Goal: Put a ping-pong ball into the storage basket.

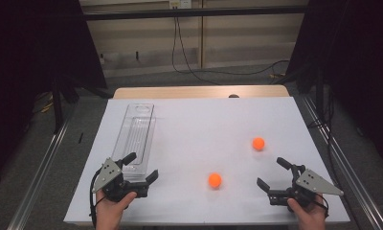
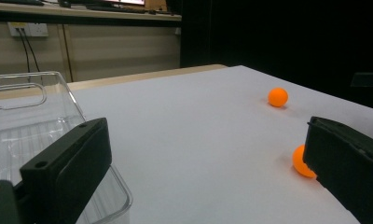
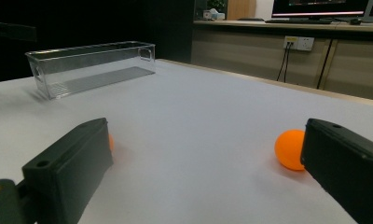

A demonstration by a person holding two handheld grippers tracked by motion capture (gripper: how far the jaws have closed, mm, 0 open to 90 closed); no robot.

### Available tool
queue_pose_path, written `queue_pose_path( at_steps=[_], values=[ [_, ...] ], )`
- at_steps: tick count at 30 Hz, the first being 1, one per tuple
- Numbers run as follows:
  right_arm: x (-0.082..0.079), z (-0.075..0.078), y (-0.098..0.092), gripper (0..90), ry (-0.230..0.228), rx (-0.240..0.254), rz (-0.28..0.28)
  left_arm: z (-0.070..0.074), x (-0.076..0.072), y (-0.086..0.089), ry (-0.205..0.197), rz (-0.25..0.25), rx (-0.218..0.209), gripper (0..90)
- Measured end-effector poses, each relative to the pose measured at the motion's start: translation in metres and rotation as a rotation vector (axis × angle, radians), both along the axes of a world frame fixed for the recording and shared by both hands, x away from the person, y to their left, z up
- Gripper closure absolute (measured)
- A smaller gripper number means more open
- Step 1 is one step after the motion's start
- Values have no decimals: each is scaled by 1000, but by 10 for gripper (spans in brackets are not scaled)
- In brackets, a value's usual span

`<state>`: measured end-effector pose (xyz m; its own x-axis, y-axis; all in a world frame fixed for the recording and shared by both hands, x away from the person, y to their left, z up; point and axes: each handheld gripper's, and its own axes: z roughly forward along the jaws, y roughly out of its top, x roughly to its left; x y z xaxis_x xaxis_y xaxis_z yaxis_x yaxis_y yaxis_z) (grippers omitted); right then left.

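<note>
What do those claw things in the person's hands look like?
Each one is black. The left gripper and the right gripper both have two chunky, blocky jaws with a small round hole near the tip. A grey three-cornered plate dotted with small holes sits on top of each, and a black cable trails from the left one. No sleeves are visible on the forearms.

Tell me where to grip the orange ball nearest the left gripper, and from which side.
Grip the near orange ball across its widest middle, coming from above with jaws either side. It is round and sits free on the white table, so a low or off-centre pinch would likely squirt it away. The left gripper is already open.
</note>
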<state>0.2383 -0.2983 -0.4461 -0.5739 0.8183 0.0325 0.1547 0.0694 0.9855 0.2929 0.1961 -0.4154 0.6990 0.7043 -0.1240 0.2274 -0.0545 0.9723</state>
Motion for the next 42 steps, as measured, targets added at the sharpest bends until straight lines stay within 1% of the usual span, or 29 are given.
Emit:
queue_pose_path(
  at_steps=[5, 8, 13, 16, 20, 26, 28, 32, 33, 36, 42],
  values=[
    [0, 0, 0, 15, -2, 0, 3, 0, 1, -3, 1, -5, 0, 11],
    [0, 0, 0, 15, -2, 0, 3, -1, 2, -5, 2, -8, 11, 11],
    [0, 0, 1, 15, -1, -1, 3, -2, 3, -9, 7, -19, 6, 11],
    [0, 0, 1, 15, -3, -1, 3, -3, 3, -12, 13, -23, 12, 11],
    [0, 0, 1, 15, -2, 0, 3, -3, 4, -15, 10, -31, 23, 11],
    [0, 0, 1, 15, -7, -1, 4, -3, 6, -21, 18, -34, 16, 11],
    [0, 1, 1, 15, -6, 0, 4, -3, 6, -22, 16, -40, 27, 11],
    [0, 1, 0, 15, -8, 0, 4, -3, 7, -27, 18, -50, 26, 11],
    [0, 1, 0, 15, -8, -4, 5, -3, 7, -28, 24, -50, 22, 11],
    [-1, 1, 0, 16, -9, -3, 7, -4, 8, -30, 21, -59, 28, 11],
    [0, 1, 1, 16, -8, -2, 8, -5, 10, -35, 28, -69, 32, 11]
  ],
)
